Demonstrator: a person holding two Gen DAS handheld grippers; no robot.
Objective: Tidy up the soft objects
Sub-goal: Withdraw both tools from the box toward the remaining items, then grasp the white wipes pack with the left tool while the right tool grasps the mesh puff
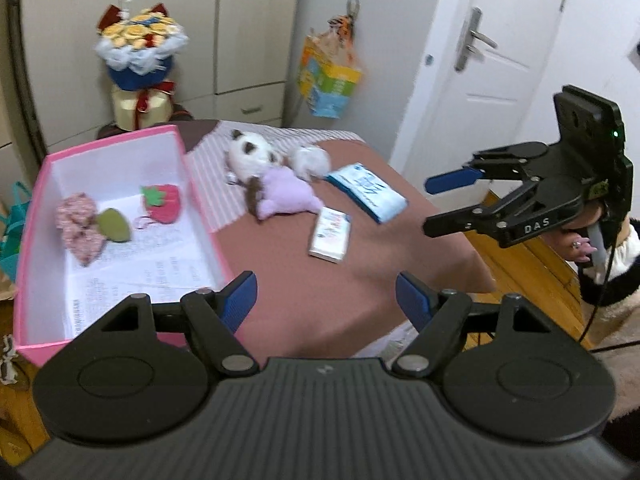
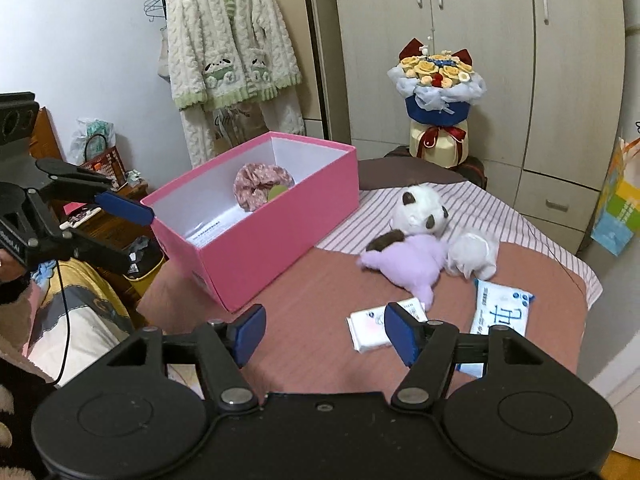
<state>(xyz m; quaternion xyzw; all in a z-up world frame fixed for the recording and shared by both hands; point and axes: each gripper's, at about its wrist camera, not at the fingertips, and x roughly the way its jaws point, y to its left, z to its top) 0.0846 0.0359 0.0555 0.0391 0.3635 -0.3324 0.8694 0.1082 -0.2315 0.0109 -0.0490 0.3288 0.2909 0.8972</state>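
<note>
One pink box point(image 1: 202, 216) holds three soft items: a floral scrunchie point(image 1: 78, 222), a green leaf piece point(image 1: 114, 225), a strawberry pouch point(image 1: 162, 199). Outside lie two plush toys, the panda point(image 2: 420, 210) and the white plush point(image 2: 472, 254), and two tissue packs point(image 1: 330, 234) point(image 1: 366, 190).

My right tool point(image 1: 434, 206) reads "DAS" in white on its black body. Blue packet point(image 2: 500, 314) on the worktop carries big blue characters, not legible to me. Printed sheet point(image 1: 132, 268) in the pink box point(image 1: 36, 208): text too small.
</note>
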